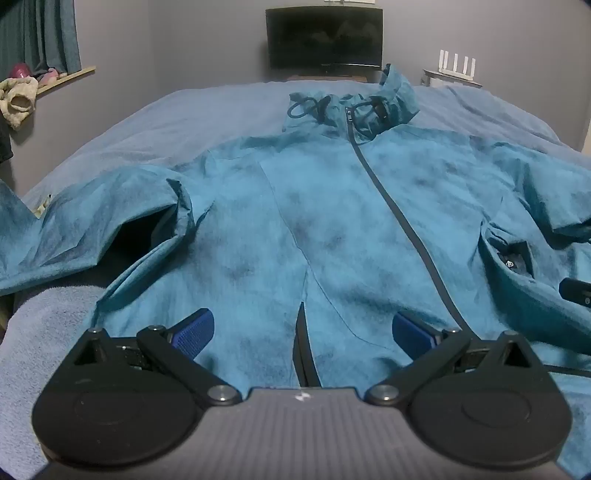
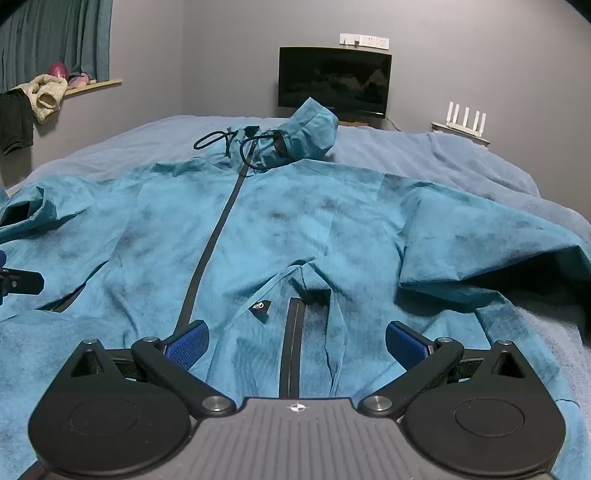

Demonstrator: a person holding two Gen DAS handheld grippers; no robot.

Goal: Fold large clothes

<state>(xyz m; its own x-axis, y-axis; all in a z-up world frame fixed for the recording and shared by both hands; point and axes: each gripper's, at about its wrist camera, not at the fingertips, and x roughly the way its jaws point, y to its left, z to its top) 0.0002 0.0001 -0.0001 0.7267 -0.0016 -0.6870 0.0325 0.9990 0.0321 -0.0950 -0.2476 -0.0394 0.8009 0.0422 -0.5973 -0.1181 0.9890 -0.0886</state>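
Note:
A large teal hooded jacket (image 1: 332, 221) lies front up on the bed, zipped, hood at the far end, sleeves spread to both sides. It also shows in the right wrist view (image 2: 295, 229). My left gripper (image 1: 301, 332) is open and empty, low over the jacket's hem, left of the zip, above a pocket slit. My right gripper (image 2: 295, 339) is open and empty over the hem, right of the zip, above a pocket zipper. The tip of the right gripper shows at the right edge of the left wrist view (image 1: 576, 291). The left gripper's tip shows at the left edge of the right wrist view (image 2: 18, 282).
A light blue blanket (image 1: 221, 107) covers the bed. A dark monitor (image 1: 324, 37) stands at the far wall with a white router (image 1: 457, 62) to its right. A curtain (image 1: 44, 33) and a sill with clothes (image 1: 18, 99) are at the left.

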